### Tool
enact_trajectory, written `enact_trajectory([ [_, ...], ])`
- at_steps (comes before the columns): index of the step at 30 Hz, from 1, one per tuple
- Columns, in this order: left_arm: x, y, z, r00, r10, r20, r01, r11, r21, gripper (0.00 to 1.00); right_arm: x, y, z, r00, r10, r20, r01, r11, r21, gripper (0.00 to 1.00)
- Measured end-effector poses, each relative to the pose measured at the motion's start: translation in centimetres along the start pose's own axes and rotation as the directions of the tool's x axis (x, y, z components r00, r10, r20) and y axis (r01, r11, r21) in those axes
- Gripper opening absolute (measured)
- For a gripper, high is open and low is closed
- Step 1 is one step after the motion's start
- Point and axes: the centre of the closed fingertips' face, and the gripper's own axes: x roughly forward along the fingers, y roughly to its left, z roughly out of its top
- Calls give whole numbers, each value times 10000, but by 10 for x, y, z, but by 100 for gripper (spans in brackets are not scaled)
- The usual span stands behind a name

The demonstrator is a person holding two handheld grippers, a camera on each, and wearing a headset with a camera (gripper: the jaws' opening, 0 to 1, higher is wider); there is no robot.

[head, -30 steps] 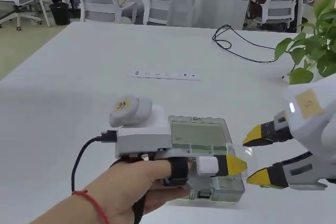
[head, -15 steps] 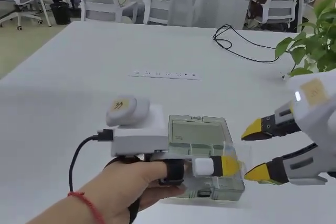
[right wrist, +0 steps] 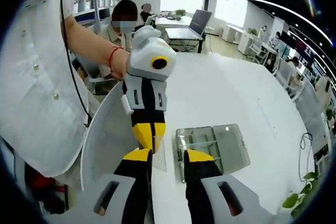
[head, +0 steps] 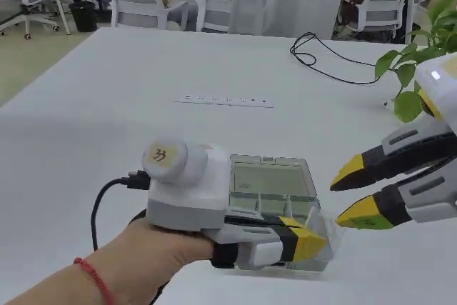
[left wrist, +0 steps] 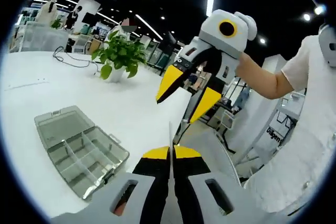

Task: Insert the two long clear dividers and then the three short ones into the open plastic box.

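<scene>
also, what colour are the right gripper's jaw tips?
Yellow tips on black jaws. The right gripper shows this best in the head view.

The clear plastic box lies open, lid back; the left hand-held gripper pinches a clear divider beside it.

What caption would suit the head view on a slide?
Left gripper pinches a clear divider near the open plastic box; right gripper, open, faces it.

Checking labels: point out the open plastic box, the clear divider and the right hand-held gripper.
open plastic box point(head: 275, 176), head view, flat of its lid.
clear divider point(right wrist: 160, 158), right gripper view, middle of the sheet.
right hand-held gripper point(head: 335, 205), head view, between its yellow tips.
</scene>
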Motion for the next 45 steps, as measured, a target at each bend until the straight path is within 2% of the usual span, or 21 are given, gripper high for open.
enact_trajectory([
  [3,-1,-5,-2,9996,-254,-157,261,9988,422,0,1,6,1,9989,463,-24,-464,9989,-34,23],
  [8,-4,-9,2,9983,-584,-76,589,9949,817,0,2,13,3,9955,952,19,-952,9954,82,20],
  [12,-7,-9,3,9978,-663,-61,666,9916,1110,0,3,24,5,9873,1589,98,-1590,9871,177,18],
  [18,-9,-16,6,9946,-1031,139,1005,9868,1267,0,8,33,5,9782,2078,59,-2078,9781,131,15],
  [27,-11,-21,11,9914,-1274,296,1219,9820,1445,0,12,37,8,9673,2519,309,-2530,9667,391,8],
  [31,-11,-20,9,9916,-1275,220,1227,9807,1522,0,12,38,9,9620,2701,394,-2717,9613,455,4],
  [45,-11,-20,7,9920,-1250,163,1199,9759,1824,0,12,41,8,9579,2844,391,-2852,9583,162,3],
])
